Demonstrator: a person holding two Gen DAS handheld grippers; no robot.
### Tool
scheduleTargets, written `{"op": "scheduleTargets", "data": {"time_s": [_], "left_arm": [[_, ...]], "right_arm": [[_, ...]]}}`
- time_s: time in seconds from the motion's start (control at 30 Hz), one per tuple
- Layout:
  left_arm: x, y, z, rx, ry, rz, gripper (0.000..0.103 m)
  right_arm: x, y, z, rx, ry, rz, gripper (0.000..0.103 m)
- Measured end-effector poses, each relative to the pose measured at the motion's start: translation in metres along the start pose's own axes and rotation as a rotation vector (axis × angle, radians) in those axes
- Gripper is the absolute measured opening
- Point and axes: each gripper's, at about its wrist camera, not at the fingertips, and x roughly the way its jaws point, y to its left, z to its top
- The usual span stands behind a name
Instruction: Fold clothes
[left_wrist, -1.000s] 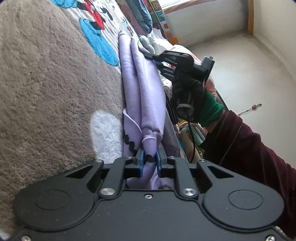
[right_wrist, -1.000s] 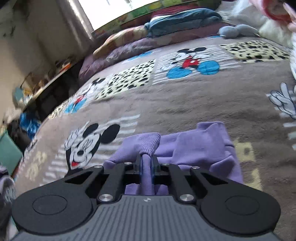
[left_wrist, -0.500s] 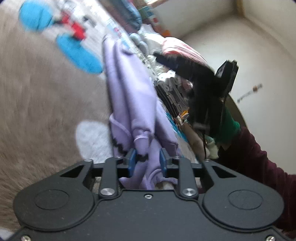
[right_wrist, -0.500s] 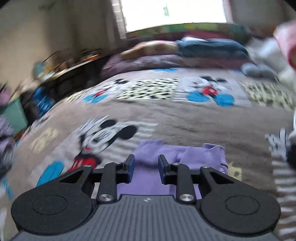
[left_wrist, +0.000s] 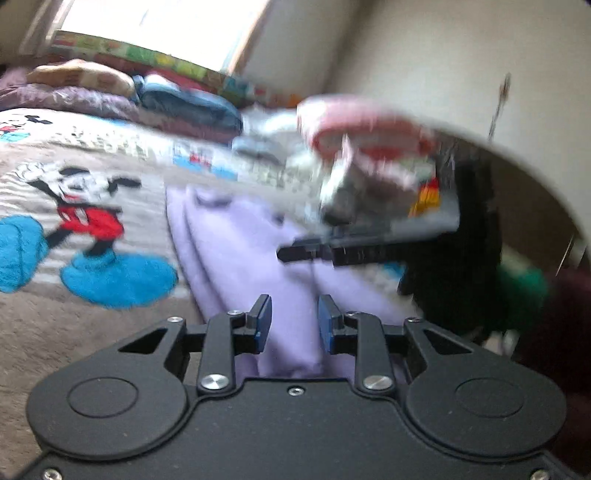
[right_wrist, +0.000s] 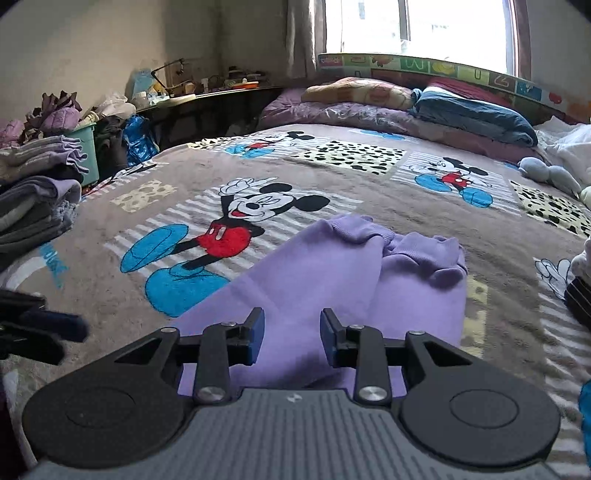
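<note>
One big bed (right_wrist: 332, 173) holds the folded purple clothes (right_wrist: 332, 280), lying near its front edge. The right tool (right_wrist: 291, 334) is opening above them, pinching nothing. The left tool (left_wrist: 293, 323) is spread, empty too.

Each black claw (right_wrist: 291, 334) carries blue pads (right_wrist: 256, 334); the person wears a maroon sleeve (left_wrist: 565, 332), green cuff (left_wrist: 524, 291).
</note>
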Motion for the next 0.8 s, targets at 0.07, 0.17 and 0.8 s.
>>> {"op": "scheduleTargets", "data": {"time_s": [0.07,0.17,0.8], "left_arm": [[0.026,-0.012,-0.012,0.142,0.111,0.112,0.024],[0.028,-0.007,-0.019,0.142,0.122,0.123,0.024],[-0.046,-0.039,-0.029,0.163,-0.05,0.154,0.028]], "right_arm": [[0.009,0.0,-0.007,0.003,0.026,-0.006,0.034],[0.029,-0.008,-0.018,0.035,0.092,-0.017,0.034],[-0.117,-0.051,-0.069,0.196,-0.135,-0.108,0.039]]}}
